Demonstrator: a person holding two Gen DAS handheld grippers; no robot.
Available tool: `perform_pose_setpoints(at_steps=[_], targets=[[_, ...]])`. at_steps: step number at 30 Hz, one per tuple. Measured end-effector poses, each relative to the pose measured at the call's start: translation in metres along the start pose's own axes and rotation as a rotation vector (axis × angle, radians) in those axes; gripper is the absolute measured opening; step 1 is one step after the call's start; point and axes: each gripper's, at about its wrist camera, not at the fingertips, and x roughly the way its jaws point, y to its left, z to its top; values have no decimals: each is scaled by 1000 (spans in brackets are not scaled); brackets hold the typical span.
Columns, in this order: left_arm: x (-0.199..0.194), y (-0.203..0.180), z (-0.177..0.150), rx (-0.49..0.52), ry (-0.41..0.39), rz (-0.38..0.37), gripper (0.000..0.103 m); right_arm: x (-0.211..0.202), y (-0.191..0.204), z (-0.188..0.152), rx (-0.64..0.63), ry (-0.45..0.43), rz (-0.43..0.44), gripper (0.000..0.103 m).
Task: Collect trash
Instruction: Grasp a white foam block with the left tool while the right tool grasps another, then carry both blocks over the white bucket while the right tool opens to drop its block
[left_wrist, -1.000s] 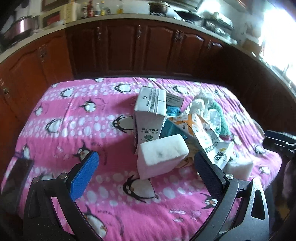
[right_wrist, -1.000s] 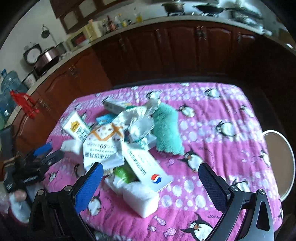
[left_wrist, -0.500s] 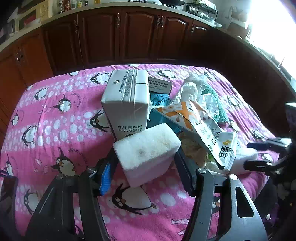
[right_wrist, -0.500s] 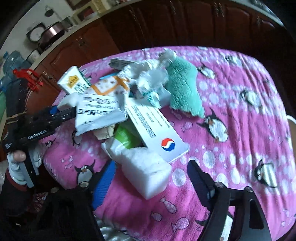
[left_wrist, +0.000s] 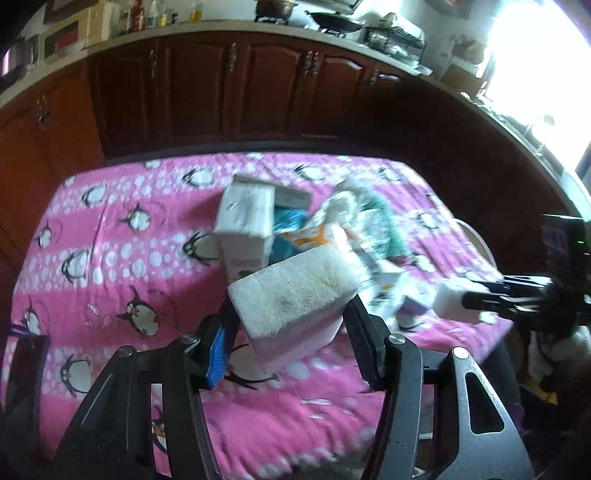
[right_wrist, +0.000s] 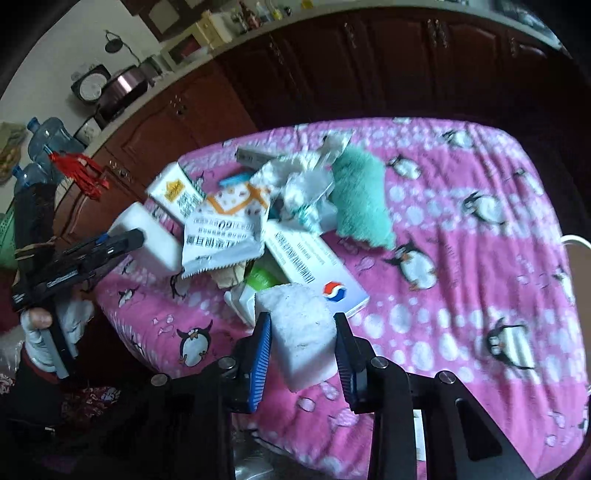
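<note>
Left gripper pinches a white rectangular foam sponge block, lifted off the desk's pink penguin-print cloth. Right gripper clamps a second white foam block at the near desk edge. Beyond: trash pile with white milk carton, printed snack wrapper, teal fluffy cloth.

Home kitchen: wooden cabinets, countertop cookware.

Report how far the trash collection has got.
Done: nothing visibly binned. In hand: left gripper clamps a white foam block; right gripper clamps another foam block. Left: milk carton, snack wrapper, toothpaste box, teal cloth.
</note>
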Motion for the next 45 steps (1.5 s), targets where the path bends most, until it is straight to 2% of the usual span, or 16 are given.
perform_pose_setpoints(at_steps=[4, 9, 14, 19, 23, 32, 36, 45], targets=[[-10, -33, 16, 38, -17, -65, 54, -22, -21, 3, 39, -58, -36, 32], [4, -83, 37, 88, -1, -154, 54, -56, -64, 2, 130, -130, -111, 31], [34, -151, 55, 133, 28, -247, 54, -88, -114, -3, 223, -177, -219, 32], [79, -216, 68, 180, 68, -294, 54, -101, -172, -13, 331, -178, -353, 32], [115, -256, 79, 203, 87, -316, 54, -105, -207, -21, 391, -175, -410, 32], [172, -317, 93, 246, 117, -322, 54, -106, -252, -35, 461, -166, -492, 32], [189, -336, 95, 264, 131, -321, 55, -103, -267, -40, 475, -156, -529, 32], [225, -364, 95, 277, 174, -323, 56, -95, -299, -54, 544, -127, -555, 32]])
